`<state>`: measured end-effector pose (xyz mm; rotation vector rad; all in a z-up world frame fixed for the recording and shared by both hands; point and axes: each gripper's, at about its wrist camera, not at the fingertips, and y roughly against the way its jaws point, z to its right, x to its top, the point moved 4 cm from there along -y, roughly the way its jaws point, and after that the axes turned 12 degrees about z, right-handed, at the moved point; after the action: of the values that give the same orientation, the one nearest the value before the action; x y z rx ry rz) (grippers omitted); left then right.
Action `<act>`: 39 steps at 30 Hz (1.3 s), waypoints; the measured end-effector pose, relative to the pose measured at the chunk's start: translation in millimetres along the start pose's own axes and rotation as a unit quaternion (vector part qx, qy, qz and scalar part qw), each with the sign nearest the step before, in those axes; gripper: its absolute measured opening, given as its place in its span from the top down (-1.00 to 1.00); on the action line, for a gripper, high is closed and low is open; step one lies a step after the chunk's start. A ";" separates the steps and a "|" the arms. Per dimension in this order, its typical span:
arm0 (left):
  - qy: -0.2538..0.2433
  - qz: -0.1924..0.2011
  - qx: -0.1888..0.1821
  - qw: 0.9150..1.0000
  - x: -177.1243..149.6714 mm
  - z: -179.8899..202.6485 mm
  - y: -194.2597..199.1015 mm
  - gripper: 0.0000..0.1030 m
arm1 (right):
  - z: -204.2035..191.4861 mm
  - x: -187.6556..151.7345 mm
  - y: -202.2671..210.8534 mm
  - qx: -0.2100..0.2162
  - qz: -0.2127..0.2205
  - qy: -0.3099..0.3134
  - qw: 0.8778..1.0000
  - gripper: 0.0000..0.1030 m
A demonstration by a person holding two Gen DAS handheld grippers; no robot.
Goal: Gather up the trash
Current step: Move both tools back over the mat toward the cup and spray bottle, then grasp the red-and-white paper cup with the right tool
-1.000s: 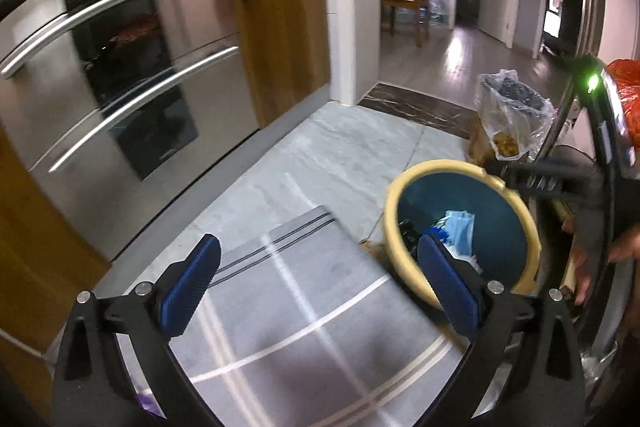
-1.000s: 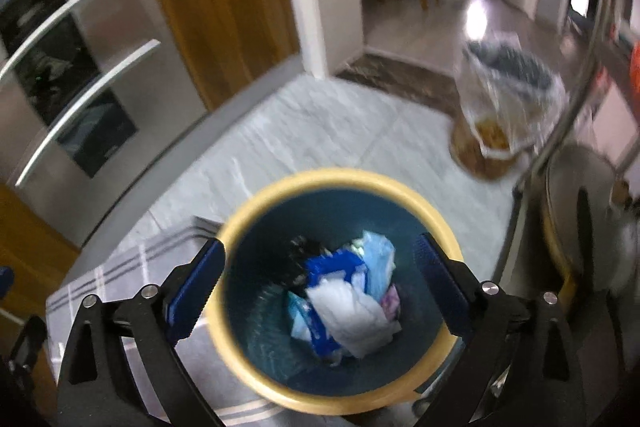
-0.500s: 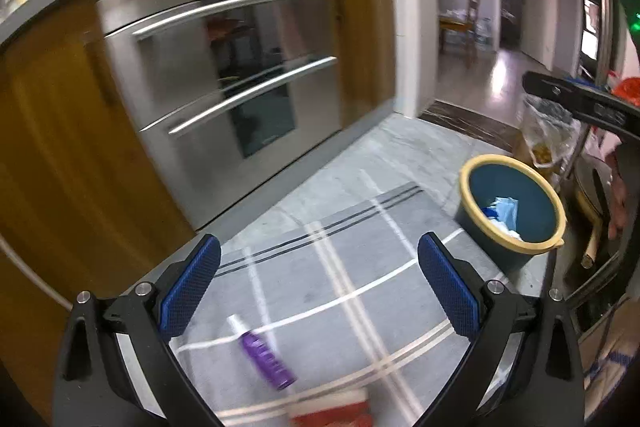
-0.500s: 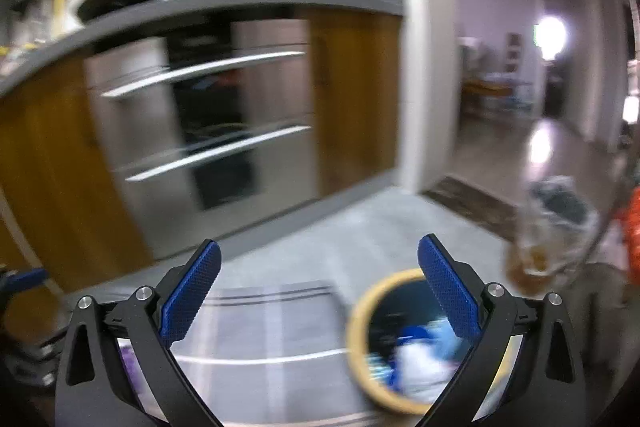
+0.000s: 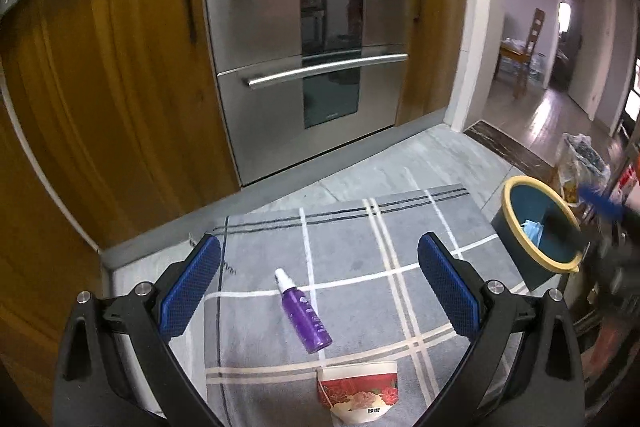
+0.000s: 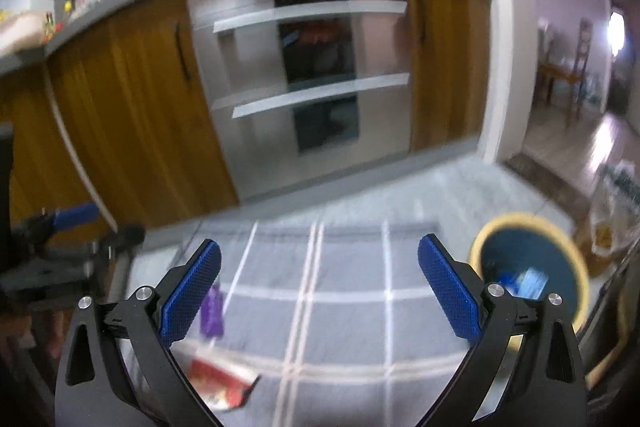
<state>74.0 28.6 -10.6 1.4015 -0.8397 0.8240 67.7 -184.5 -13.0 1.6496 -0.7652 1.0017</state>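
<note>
Two bits of trash lie on the rug (image 5: 352,239), left of the bin (image 5: 538,227): a purple bottle (image 5: 304,311) and a paper cup (image 5: 358,393). The bottle looks light, stiff, probably slippery; grip mid-body. Left gripper (image 5: 318,287) and right gripper (image 6: 318,289) gape, empty.

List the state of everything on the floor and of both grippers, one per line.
Left gripper: open, empty.
Right gripper: open, empty.
Purple spray bottle: lying on its side on the rug.
Red paper cup: tipped over on the rug.
Trash bin: upright, holding some trash.
</note>
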 end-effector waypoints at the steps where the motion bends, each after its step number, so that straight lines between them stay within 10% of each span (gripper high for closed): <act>1: 0.006 -0.001 0.001 1.000 -1.4 -1.7 -2.2 -0.89 | -3.1 -9.6 -6.1 0.006 -0.020 -0.007 1.000 -0.90; 20: 0.076 -0.004 0.023 0.997 -14.2 -76.5 31.3 -0.89 | -112.3 -166.1 -59.0 0.010 -0.234 -0.017 0.972 -0.90; 39: 0.046 -0.040 0.020 0.998 -23.6 -61.2 2.5 -0.89 | -119.4 -196.4 -90.0 -0.008 -0.264 0.034 0.964 -0.80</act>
<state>61.2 89.9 -30.1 1.4135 -0.6957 0.8408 26.5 -42.2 -210.4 1.6700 -0.2564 0.6610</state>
